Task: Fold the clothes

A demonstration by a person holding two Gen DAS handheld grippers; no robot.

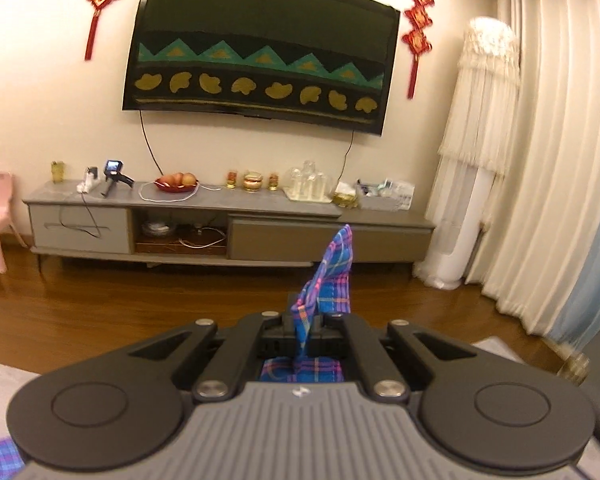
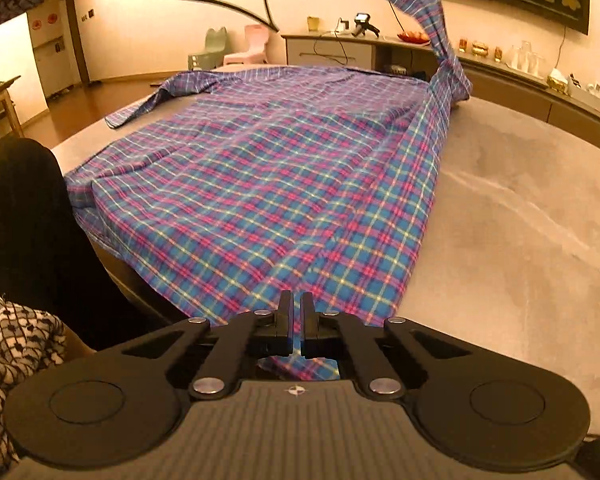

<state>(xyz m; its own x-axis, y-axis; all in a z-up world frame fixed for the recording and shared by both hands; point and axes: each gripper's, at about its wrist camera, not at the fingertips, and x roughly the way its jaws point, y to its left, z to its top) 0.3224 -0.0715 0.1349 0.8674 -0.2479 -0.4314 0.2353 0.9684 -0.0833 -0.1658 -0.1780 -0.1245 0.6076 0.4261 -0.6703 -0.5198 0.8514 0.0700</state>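
My grey bench [image 2: 520, 208] carries the plaid shirt [image 2: 260, 184], spread flat with one sleeve pulled up. My right gripper [image 2: 296, 320] pinches its near hem; my left gripper [image 1: 306, 322] clamps fabric, fingers [image 1: 288, 316] narrow.

A blue, pink and yellow plaid shirt [image 2: 260, 168] lies spread nearly flat on the grey tabletop [image 2: 520, 208]. One far corner is lifted high, twisted into a taut strip. Its near hem sits pinched at the tabletop's edge.
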